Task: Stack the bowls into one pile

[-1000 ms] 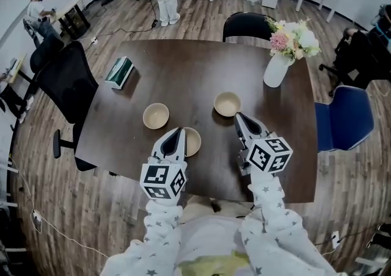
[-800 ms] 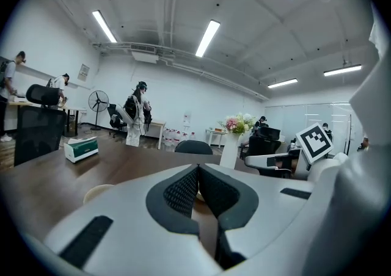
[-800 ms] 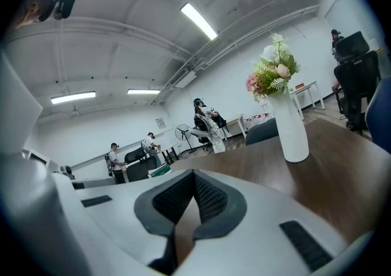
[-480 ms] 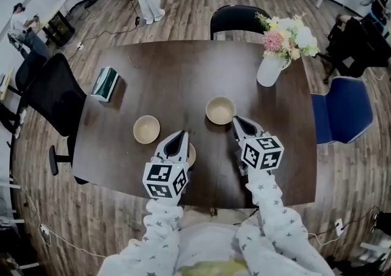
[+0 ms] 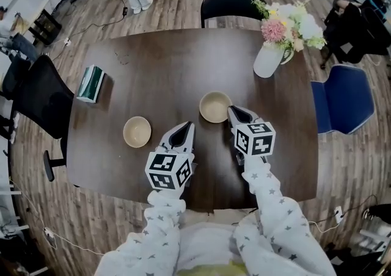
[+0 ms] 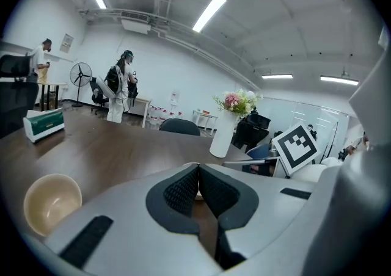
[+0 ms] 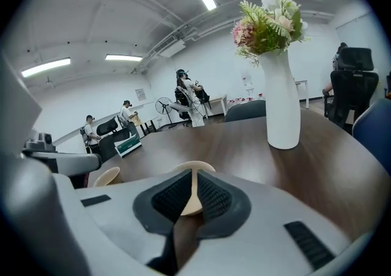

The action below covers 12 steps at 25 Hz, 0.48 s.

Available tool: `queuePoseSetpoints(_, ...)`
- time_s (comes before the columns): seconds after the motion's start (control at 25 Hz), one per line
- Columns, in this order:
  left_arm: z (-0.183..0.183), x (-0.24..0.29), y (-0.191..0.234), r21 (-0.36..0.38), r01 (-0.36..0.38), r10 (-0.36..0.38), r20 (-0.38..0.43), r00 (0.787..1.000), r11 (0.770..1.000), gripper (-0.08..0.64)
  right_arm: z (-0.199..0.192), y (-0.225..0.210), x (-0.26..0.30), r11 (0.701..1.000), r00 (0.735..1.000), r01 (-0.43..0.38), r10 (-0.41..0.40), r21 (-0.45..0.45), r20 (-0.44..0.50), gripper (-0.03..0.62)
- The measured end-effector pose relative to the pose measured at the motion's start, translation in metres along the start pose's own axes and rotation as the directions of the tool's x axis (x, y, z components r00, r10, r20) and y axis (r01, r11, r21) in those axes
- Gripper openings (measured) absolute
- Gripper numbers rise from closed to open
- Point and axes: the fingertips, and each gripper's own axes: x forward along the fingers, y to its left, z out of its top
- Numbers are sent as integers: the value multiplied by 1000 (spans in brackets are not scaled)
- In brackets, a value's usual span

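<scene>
Two tan bowls show on the dark table [image 5: 165,67]: one at the left [image 5: 137,131] and one at centre right [image 5: 215,107]. My left gripper [image 5: 186,127] is shut and empty. It hangs over the spot between them, and a pale sliver of a third bowl [image 6: 198,195] shows just past its tips. The left bowl [image 6: 52,201] lies off to its left. My right gripper [image 5: 232,110] reaches the near right rim of the centre bowl [image 7: 190,165]. Its jaws are starting to open: a thin slit, nothing held.
A white vase of flowers [image 5: 269,61] stands at the table's far right. A green box [image 5: 91,82] lies at the far left. A black chair [image 5: 229,3] is behind the table, a blue one [image 5: 342,107] at the right, another black one [image 5: 36,98] at the left.
Both grippers have moved forward and down over the table. The left one now covers the nearest bowl, and the right one's tips have reached the centre bowl's rim.
</scene>
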Motion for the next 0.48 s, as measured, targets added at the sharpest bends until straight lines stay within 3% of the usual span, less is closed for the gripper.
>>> queuePoseSetpoints(0.12, -2, 11, -2, 1, 7, -7, -18, 1000, 1000, 26, -4, -9, 10, 1000, 999, 21, -21, -10, -24, 26)
queuePoseSetpoints(0.2, -4, 15, -1, 1, 9, -9, -29, 1000, 1000, 26, -6, -14, 17, 1000, 999, 28, -29, -8, -36, 80)
queuePoseSetpoints(0.48, -7, 25, 3, -12, 8, -9, -44, 999, 1000, 26, -14, -29, 42, 998, 996, 54, -52, 28, -77, 138)
